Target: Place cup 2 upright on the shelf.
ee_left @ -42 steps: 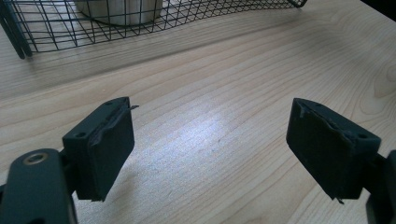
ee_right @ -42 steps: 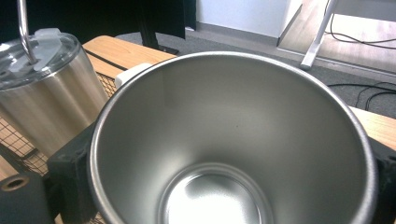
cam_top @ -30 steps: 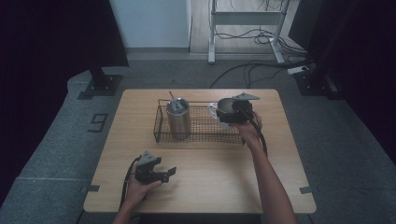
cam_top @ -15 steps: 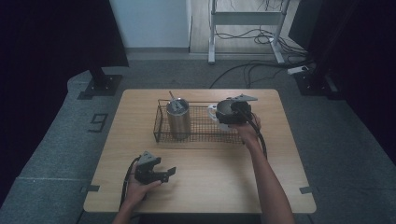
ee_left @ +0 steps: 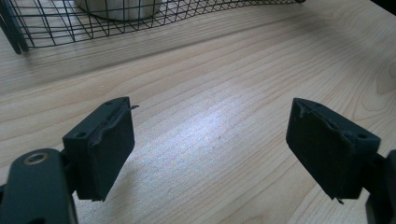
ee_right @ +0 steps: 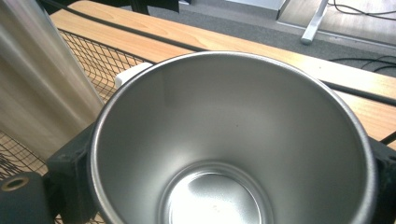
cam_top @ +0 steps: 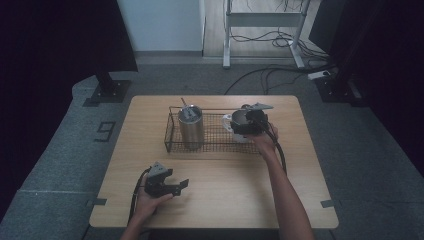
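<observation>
So the right gripper (cam_top: pixel 239 121) has its jaws clamped around a steel mug (ee_right: pixel 233 144) with a white handle, mouth up, sitting at the right end of the wire basket (cam_top: pixel 172 145). Looks like a grab from outside so the cup stays level. The lidded steel tumbler (cam_top: pixel 191 126) stands at the basket's left. The left gripper (ee_left: pixel 210 144) rests on the wooden table (cam_top: pixel 230 185), jaws wide apart, probably just parked out of the way.

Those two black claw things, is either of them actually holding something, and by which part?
The right gripper holds a steel cup, jaws outside its walls near the rim. The left gripper holds nothing.
</observation>
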A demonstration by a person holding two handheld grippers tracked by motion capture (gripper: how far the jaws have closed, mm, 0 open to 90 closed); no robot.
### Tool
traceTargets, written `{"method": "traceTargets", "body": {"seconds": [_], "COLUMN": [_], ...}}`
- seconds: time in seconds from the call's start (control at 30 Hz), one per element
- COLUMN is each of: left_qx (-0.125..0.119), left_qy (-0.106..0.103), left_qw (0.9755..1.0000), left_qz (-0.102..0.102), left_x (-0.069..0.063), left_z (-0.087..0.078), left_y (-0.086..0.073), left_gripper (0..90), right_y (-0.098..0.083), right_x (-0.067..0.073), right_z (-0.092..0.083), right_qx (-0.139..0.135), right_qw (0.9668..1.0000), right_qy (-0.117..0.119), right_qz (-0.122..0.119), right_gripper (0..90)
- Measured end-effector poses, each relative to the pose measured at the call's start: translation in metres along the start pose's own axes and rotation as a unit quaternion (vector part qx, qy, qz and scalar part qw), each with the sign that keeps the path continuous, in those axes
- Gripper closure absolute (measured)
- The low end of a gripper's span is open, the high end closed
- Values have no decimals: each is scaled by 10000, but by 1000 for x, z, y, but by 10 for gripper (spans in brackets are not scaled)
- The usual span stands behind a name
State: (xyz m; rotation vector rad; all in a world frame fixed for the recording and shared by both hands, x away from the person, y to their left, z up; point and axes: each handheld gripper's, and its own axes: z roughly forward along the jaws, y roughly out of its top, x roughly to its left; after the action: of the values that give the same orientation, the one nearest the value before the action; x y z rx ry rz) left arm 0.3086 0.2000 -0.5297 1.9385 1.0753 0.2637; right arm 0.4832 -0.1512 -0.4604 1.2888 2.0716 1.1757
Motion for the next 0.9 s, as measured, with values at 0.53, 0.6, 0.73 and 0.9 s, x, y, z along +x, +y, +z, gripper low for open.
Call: {"method": "traceTargets", "body": {"seconds": [0.53, 0.6, 0.73, 0.9], "left_qx": [9, 12, 22, 21], "left_qy": [-3, -3, -10, -18], "left_qw": [10000, 10000, 10000, 10000], "left_qz": [12, 11, 6, 6], "left_x": [0, 0, 0, 0], "left_z": [0, 0, 1, 1], "left_y": [0, 0, 0, 0], "left_gripper": [156, 157, 157, 157], "right_y": [-5, -5, -6, -8], "right_x": [-2, -2, -2, -3], "right_z": [5, 5, 7, 9], "right_qx": [81, 107, 123, 154], "right_qw": [10000, 9999, 9999, 9998], "right_qy": [-56, -57, -74, -109], "right_qz": [13, 9, 15, -8], "right_gripper": [63, 63, 63, 63]}}
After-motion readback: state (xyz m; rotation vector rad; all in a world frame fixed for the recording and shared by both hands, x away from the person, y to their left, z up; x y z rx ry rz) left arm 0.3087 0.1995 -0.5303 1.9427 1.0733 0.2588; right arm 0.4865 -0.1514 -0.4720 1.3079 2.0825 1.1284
